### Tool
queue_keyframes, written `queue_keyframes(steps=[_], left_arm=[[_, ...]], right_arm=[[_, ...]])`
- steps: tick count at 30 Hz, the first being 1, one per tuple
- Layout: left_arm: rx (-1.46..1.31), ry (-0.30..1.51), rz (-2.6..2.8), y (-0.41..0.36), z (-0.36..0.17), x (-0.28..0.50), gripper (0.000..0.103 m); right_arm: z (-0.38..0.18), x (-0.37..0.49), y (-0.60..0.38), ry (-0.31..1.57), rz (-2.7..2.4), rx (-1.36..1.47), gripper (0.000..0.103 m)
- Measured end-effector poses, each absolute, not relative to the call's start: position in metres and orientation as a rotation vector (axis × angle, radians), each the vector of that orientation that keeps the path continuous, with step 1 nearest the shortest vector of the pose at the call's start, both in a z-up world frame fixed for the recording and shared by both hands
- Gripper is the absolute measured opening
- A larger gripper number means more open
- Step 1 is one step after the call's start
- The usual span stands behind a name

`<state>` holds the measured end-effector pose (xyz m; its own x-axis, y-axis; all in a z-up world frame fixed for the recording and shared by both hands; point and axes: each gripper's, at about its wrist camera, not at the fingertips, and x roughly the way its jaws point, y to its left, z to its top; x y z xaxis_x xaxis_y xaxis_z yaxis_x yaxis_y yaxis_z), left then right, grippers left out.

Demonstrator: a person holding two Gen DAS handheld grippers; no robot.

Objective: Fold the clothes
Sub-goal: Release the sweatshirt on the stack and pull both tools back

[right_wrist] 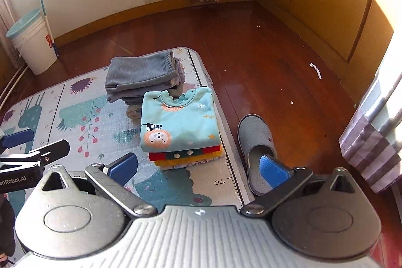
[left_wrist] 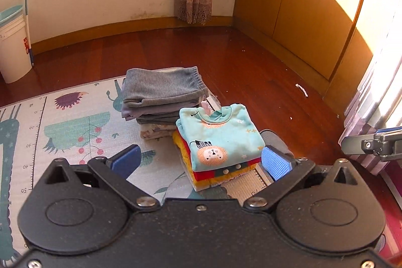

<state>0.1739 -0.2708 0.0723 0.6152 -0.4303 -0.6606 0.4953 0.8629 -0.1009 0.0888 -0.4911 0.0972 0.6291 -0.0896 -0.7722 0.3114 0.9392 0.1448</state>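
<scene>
A folded light-blue sweatshirt with a lion print [left_wrist: 221, 137] [right_wrist: 179, 121] tops a small pile of red and yellow garments [left_wrist: 221, 173] [right_wrist: 186, 157] near the play mat's right edge. Behind it stands a taller stack topped by folded grey trousers [left_wrist: 163, 87] [right_wrist: 143, 75]. My left gripper [left_wrist: 201, 162] hovers open just in front of the blue pile, nothing between its blue pads. My right gripper [right_wrist: 198, 168] is open too, empty, with one pad above the mat and the other above a slipper. Each gripper's edge shows in the other's view.
The patterned play mat [left_wrist: 62, 132] [right_wrist: 75, 122] lies on a wooden floor. A grey slipper [right_wrist: 256, 142] sits right of the mat. A white bucket [left_wrist: 12, 49] [right_wrist: 35, 42] stands at the back left, wooden cupboards [left_wrist: 301, 4] on the right, striped bedding [right_wrist: 369, 137] at far right.
</scene>
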Motion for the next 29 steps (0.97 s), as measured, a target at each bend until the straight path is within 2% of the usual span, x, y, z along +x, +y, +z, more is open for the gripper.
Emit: queue_keyframes(steps=[11,20,29], left_arm=[[0.215,0.748,-0.513,-0.282,0.043,0.163,0.103],[0.198,0.796,-0.458,-0.271,0.031,0.166,0.103],[0.192,0.757,-0.471,-0.263,0.035,0.158,0.103]], right_arm=[[0.047,0.087,-0.476,0.954,-0.314,0.229,0.103],[0.051,0.096,-0.449,0.935,-0.294,0.164,0.103],[0.054,0.097,-0.437,0.942,-0.289,0.138,0.103]])
